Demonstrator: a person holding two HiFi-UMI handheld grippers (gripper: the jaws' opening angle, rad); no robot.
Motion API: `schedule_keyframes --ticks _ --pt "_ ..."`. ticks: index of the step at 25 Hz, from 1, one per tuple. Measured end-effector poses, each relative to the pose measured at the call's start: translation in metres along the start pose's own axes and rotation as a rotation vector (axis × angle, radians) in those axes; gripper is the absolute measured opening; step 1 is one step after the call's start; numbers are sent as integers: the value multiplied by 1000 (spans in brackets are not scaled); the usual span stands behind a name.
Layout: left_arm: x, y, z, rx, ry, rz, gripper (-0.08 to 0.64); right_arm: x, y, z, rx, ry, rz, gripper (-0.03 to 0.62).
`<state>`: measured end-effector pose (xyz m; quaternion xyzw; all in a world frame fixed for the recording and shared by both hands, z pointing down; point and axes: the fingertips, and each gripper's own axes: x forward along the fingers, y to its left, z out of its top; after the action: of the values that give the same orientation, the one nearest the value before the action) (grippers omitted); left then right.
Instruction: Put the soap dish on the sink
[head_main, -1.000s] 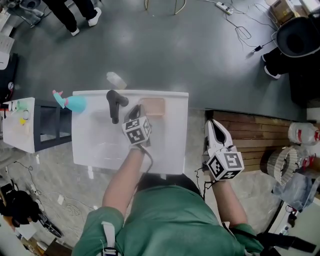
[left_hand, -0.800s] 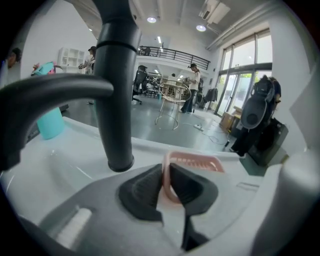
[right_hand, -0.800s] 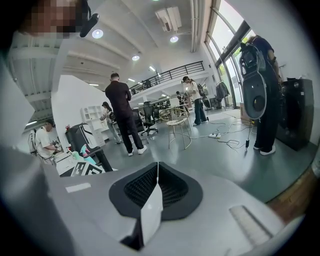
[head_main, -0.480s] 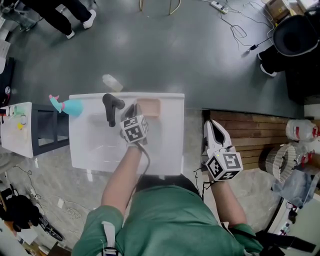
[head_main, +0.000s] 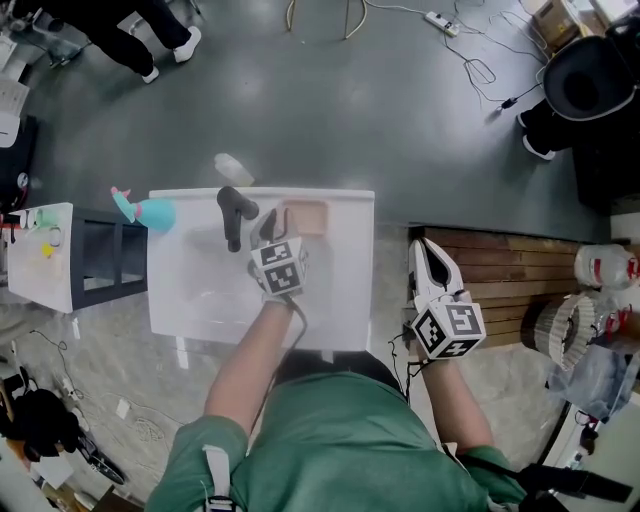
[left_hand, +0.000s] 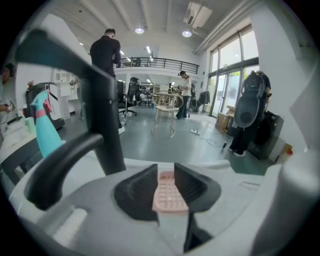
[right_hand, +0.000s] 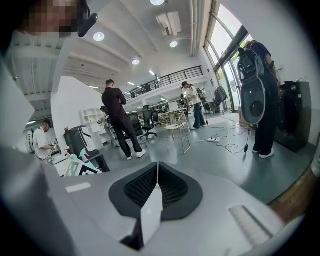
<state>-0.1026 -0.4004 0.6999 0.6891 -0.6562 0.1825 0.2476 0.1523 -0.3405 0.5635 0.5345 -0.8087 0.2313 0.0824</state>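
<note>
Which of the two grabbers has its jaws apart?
The left gripper, over the white sink: its jaws stand apart, framing the pink ribbed soap dish. The right gripper has its jaws shut together.

On the sink, the faucet stands at the back rim, left of middle. The soap dish lies on the same rim, right of the faucet. The left gripper hangs over the sink, between the two. A spray bottle sits just off the sink's back left corner. The right gripper is beyond the sink's right edge.
</note>
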Motion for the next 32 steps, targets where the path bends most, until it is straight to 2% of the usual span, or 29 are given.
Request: schedule_keyframes --ticks 9,15,18,24,32 --pt "-83 -44 89 72 -268 -139 63 -10 2 46 -63 -127 -18 8" --pt "-151 -49 147 88 -411 -212 9 -33 17 90 -139 -225 -3 8" --pt "-183 -45 168 99 -466 -212 -2 -47 29 109 -164 -271 10 8" --pt "-244 -36 193 26 -564 -194 -2 -89 57 149 -211 -381 34 8" --pt "-305 -50 222 84 -663 -221 -2 -133 86 182 -229 -496 75 8"
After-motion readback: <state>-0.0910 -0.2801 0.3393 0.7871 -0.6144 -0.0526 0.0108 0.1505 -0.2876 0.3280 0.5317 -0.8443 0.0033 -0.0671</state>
